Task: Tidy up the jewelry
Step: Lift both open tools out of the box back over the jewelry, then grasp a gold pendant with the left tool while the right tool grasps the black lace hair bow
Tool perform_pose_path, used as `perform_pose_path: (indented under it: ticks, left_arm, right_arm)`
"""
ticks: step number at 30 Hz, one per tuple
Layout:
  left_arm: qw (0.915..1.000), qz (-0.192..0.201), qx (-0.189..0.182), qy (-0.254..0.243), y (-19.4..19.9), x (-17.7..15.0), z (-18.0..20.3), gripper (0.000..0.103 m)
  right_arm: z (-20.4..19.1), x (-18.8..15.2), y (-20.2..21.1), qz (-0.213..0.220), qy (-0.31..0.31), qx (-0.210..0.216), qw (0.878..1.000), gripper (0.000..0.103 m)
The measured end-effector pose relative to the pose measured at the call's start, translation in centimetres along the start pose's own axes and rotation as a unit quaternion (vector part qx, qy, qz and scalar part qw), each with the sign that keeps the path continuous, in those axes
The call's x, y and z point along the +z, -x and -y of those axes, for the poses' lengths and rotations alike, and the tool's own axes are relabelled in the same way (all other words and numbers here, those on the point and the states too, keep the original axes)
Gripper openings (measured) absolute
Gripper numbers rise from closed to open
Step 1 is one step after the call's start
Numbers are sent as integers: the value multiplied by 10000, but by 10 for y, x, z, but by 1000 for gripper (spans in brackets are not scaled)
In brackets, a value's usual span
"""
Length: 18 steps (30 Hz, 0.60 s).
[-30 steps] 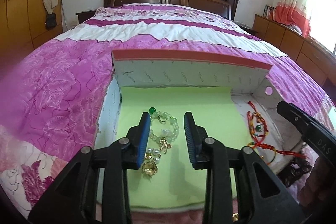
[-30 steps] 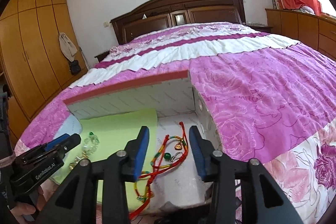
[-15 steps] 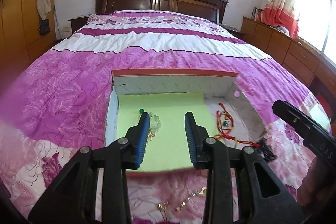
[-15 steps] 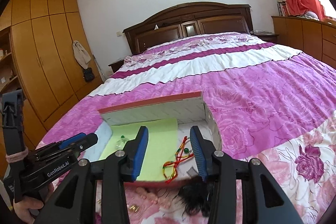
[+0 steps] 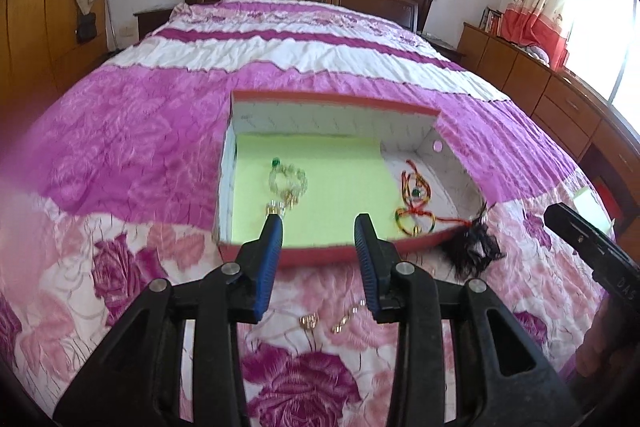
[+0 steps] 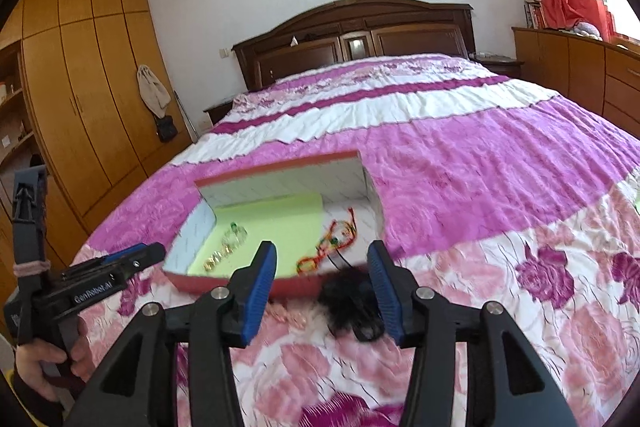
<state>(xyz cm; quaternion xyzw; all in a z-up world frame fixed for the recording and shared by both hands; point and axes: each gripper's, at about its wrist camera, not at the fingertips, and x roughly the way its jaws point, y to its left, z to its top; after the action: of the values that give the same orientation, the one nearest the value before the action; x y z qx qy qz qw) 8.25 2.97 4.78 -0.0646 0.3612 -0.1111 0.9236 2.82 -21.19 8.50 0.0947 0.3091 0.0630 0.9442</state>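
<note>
The jewelry still outside the box (image 5: 320, 259) lies on the bed (image 5: 140, 147) just in front of the box's red near wall, and that is what the next pick turns on. Two small gold pieces (image 5: 326, 321) sit on the quilt between and just below the left gripper (image 5: 318, 227)'s fingers, closer to the camera than the fingertips; the right-hand piece runs slantwise, up to the right. A black tassel-like ornament (image 6: 352, 311) lies against the box's near right corner, directly between the right gripper (image 6: 322, 253)'s fingers in that wrist view, with a red cord running from it over the wall to the red-and-yellow string bracelet (image 5: 416, 205) on the white floor of the box. By this reading the left hand is the nearer one for the gold pieces and the right hand for the black ornament. Already inside, on the green liner (image 5: 344, 187), is a pale bead bracelet (image 5: 288, 181) with a green bead and gold charms. Both pairs of fingers stand spread with nothing between the pads; their jaws have just been opening, the right pair more widely. Both grippers point forward and downward over the near edge of the box, held above the quilt. A person's hand (image 6: 40, 367) grips the left tool's handle at the lower left of the right wrist view.
</note>
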Motion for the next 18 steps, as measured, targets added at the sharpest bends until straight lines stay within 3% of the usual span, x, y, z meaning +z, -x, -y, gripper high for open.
perform_pose_path:
  ticks: [9,18]
  left_arm:
    - [9987,-488,-77,127,-15,-24,-4,29]
    - [9956,-935,-63,7,-34,-45,1,27]
  right_arm:
    - [11,-28,-10,-504,8,-109,9987,51]
    - [15,-38,-15,-666,-45,-117,9977,52]
